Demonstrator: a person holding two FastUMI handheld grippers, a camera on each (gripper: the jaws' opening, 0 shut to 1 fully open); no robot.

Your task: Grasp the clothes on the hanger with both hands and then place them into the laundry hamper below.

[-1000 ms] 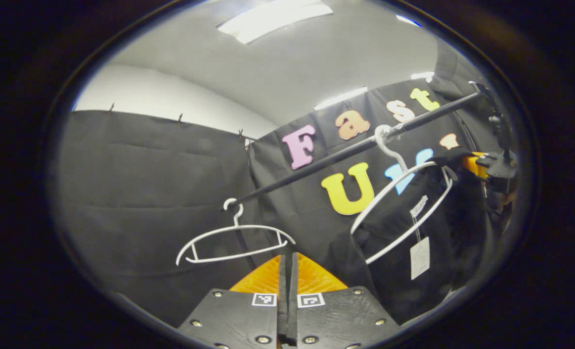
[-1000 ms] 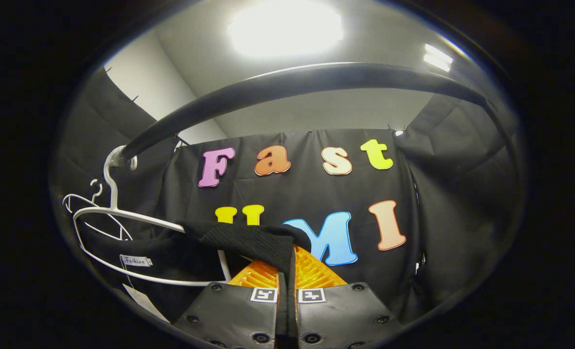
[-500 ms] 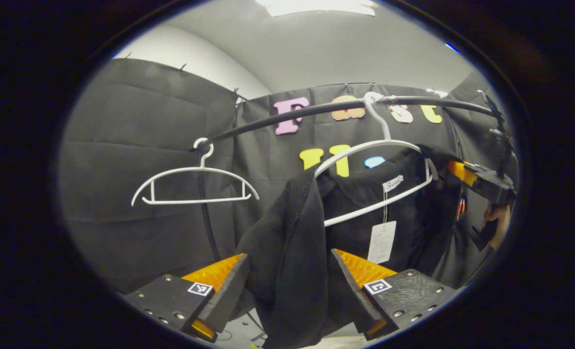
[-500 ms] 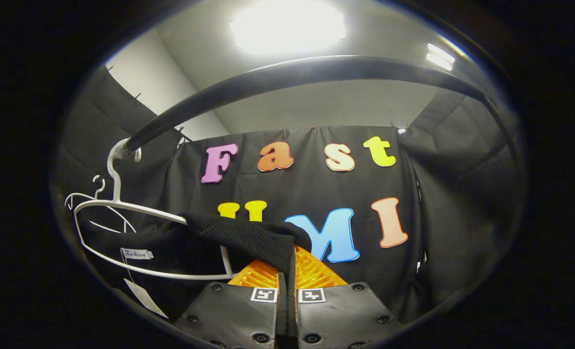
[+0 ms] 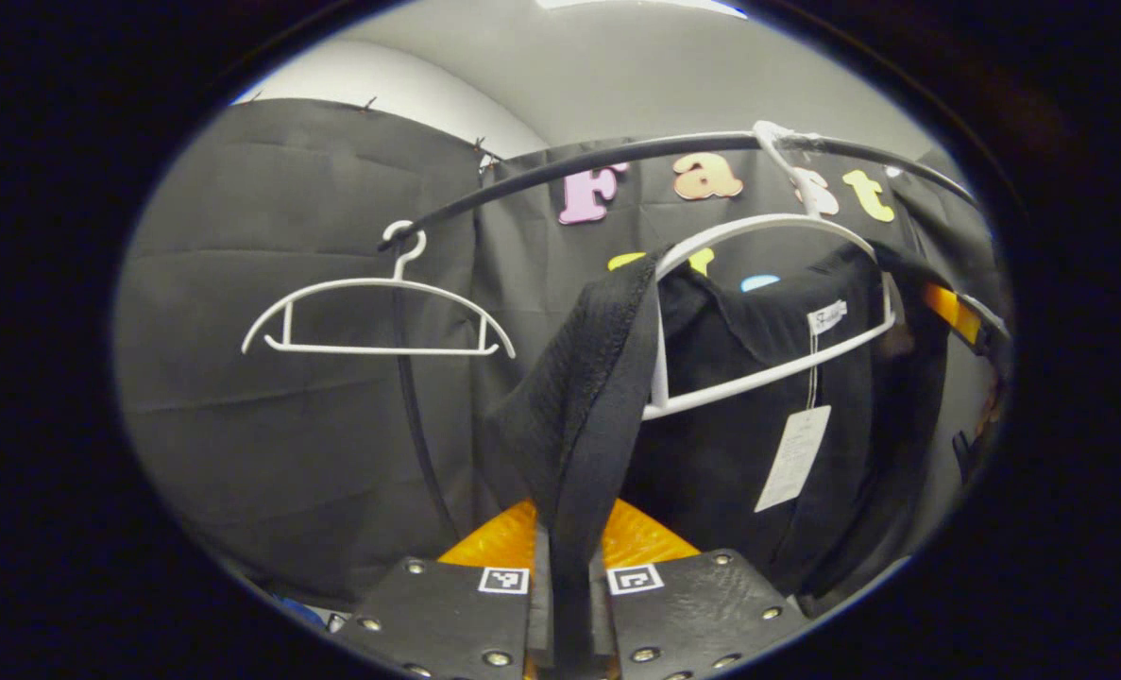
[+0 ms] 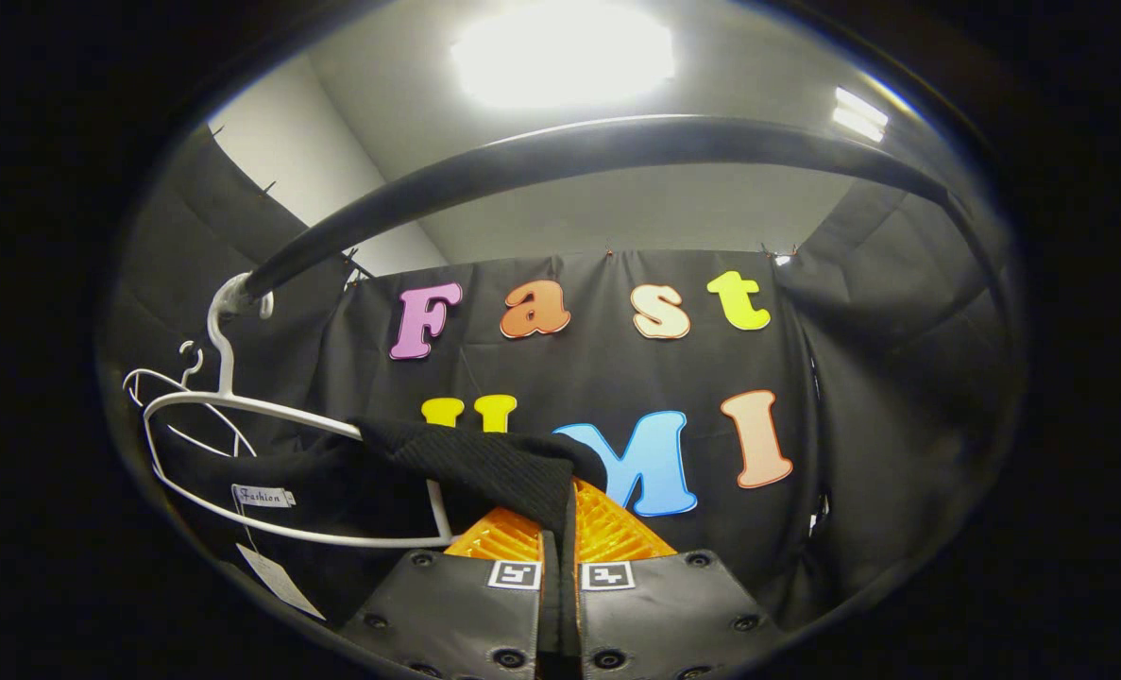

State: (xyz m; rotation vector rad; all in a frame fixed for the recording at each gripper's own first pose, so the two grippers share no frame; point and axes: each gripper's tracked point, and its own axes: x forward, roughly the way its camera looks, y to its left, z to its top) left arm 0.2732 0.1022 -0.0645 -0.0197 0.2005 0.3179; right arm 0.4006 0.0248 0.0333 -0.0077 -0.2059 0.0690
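Left gripper view shows my left claw clamped on one shoulder of the black knit garment; my right claw pinches the other. It hangs on the white plastic hanger. Both grasps done; pulling free and hamper drop remain.

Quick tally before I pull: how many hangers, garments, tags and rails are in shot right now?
White plastic hangers: 2, one bare, one carrying the garment
Black knit garment: 1
Paper hang tag: 1
Sewn white neck label: 1
Black metal clothes rail: 1
Total: 6
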